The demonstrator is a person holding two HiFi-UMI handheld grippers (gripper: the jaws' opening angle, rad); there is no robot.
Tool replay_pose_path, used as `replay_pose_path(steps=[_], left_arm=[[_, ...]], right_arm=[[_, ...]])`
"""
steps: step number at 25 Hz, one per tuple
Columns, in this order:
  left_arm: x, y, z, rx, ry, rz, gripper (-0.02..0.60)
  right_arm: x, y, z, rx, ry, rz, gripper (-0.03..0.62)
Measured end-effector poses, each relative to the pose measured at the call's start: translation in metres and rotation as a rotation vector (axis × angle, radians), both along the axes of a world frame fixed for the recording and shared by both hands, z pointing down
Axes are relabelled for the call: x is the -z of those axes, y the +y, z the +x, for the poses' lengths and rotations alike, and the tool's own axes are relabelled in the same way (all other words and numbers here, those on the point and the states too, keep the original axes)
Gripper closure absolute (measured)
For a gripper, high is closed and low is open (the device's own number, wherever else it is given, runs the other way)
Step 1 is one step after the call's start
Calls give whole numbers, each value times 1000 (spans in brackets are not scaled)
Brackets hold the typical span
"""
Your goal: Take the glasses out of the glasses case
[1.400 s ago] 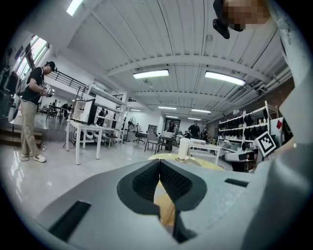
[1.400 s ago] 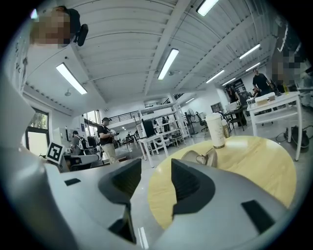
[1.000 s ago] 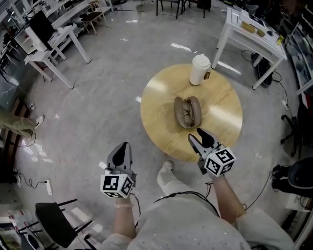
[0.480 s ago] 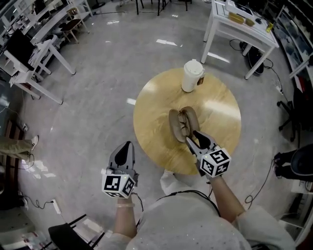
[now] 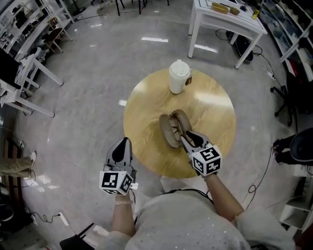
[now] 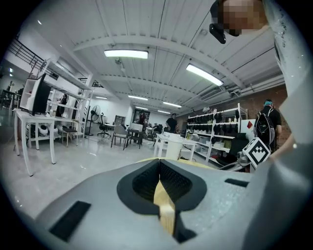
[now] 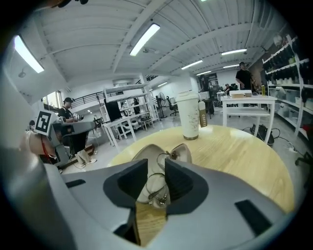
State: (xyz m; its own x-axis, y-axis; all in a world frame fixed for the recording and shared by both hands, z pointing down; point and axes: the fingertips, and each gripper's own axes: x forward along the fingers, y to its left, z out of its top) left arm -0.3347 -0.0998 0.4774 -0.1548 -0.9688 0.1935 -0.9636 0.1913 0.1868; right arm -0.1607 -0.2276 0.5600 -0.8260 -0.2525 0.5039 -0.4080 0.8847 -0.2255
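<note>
Right now the person leans over a round wooden worktop [image 5: 215, 117] with a claw in each hand. Near the middle of it lies the glasses case [image 5: 166, 130], a brown clamshell that stands open, with the glasses [image 5: 178, 126] lying inside, folded, their thin wire frame showing against the pale lining. The right claw [image 5: 187, 137] reaches in from the near edge and points downward at the near end of the case. In the right gripper view its jaws have just been closing and stand partly apart, with a wire loop of the glasses [image 7: 156, 191] sitting in the gap between the dark ribbed pads. I cannot see the pads pressing on the frame, so the claw looks released around it, not gripping. The left claw [image 5: 124, 143] hangs off the worktop's left side, over the grey floor [image 5: 88, 88] and well apart from the case. In the left gripper view its pads meet, clenched on nothing. Behind the case, toward the far edge, stands a white paper cup [image 5: 179, 76] with a lid, upright and clear of the case. Beyond it is a white table [image 5: 220, 14].
</note>
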Motion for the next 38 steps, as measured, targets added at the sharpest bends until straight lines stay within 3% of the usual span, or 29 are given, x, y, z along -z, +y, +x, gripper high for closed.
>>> replay_pose_path(steps=[6, 20, 30, 38], left_arm=[[0, -21, 0, -56, -1, -14, 577], [-16, -82, -17, -303, 3, -55, 577], [-22, -103, -28, -437, 32, -62, 577], [-27, -110, -25, -523, 49, -64, 577]], right_arm=[[-7, 1, 1, -35, 61, -19, 484], [-34, -13, -6, -248, 272, -19, 484], [-47, -18, -11, -321, 458, 18, 485], [-61, -25, -7, -398, 527, 0, 499]])
